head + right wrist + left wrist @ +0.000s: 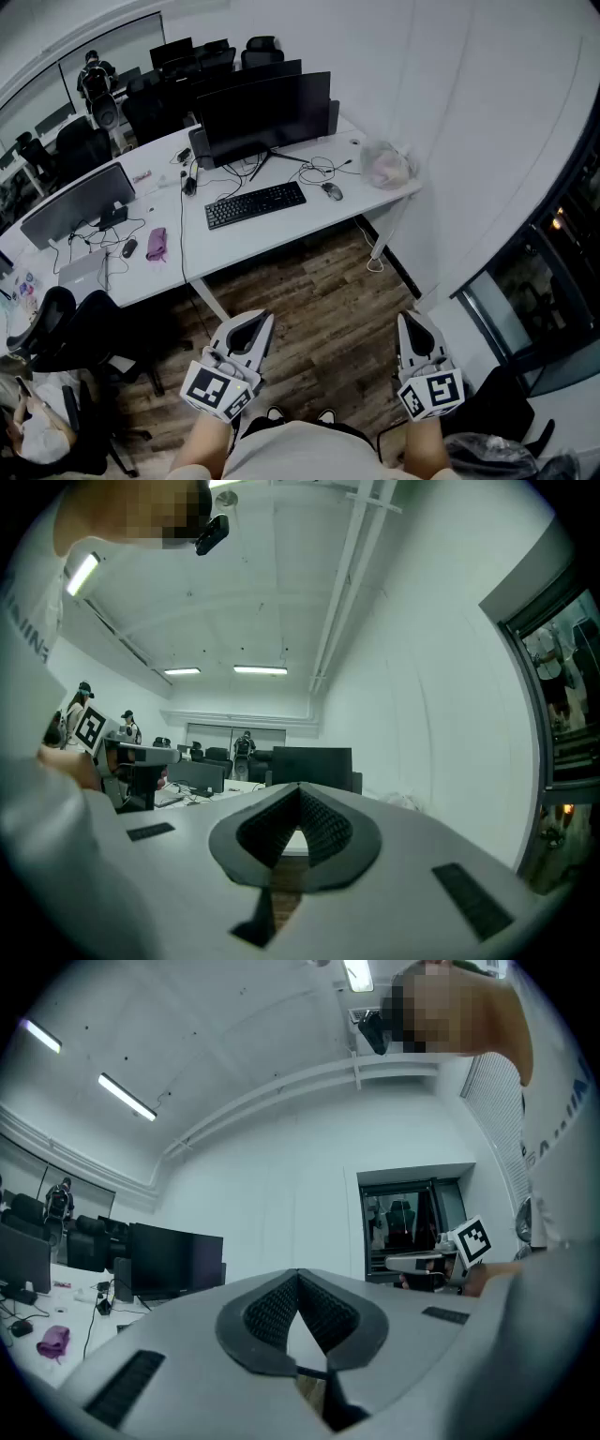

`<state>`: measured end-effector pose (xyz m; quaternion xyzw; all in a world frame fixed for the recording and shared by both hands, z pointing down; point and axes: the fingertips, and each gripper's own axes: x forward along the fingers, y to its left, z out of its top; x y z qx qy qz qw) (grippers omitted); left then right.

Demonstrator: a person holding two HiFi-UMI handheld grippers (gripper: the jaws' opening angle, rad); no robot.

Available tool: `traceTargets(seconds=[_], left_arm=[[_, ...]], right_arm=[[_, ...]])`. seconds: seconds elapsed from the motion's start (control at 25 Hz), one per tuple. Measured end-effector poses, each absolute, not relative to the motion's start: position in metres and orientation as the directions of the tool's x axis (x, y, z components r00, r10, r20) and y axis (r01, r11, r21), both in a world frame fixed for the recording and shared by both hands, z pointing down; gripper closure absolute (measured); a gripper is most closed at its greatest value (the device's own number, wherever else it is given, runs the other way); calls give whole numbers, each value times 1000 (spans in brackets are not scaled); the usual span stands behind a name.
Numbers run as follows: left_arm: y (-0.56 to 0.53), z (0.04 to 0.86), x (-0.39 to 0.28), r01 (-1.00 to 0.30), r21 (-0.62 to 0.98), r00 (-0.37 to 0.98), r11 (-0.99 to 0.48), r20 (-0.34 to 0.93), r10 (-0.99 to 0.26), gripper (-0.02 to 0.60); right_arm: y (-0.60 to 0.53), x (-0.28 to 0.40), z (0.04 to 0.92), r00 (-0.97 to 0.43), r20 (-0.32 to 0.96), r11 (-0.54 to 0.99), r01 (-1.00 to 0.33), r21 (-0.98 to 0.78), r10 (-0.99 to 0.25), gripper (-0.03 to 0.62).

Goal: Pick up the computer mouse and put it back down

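**A:** Computer mouse (332,191): located where?

**B:** Resting on the white desk (281,239), just right of the black keyboard (255,204), in front of the dark monitor (265,114), near its right end. Wired, with the lead curling back toward the monitor's foot. Probably parked there for a right-handed user.

**A:** Crowded by anything?

**B:** Hardly. Crumpled clear bag (384,166) near on the right, by the desk corner, but apart from it. Otherwise bare desktop in front, so reachable from the near edge.

**A:** And the left gripper (265,320)?

**B:** Held low in front of the body, over the wood floor (309,291), well apart from the desk. Clenched, tips (298,1275) meeting, nothing pinched between.

**A:** Right gripper (410,319)?

**B:** Much the same: pressed together (300,787), empty, aimed level toward the desk. Nowhere near the mouse.

**A:** Why carried like that?

**B:** Likely just a resting carry before any approach. Mouse untouched, so nothing of the task done yet.

**A:** Needed next?

**B:** At a guess: closing in on the desk, then spreading the right jaws ahead of the reach, being on the mouse's side. Worth minding the lead, which could drag on the lift. Also a small dark thing (129,247) on the neighbouring desk, perhaps another mouse, not to be confused.
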<state>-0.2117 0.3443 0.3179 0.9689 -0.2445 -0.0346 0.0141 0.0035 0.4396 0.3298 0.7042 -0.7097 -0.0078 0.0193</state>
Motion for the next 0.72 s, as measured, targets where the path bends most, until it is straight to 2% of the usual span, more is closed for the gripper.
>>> traceTargets(seconds=[0.72], left_arm=[[344,318,-196,-482,34,874,-876,-55,-483,577]], right_arm=[[433,13,334,-50,-5,50,-999,10,-999,572]])
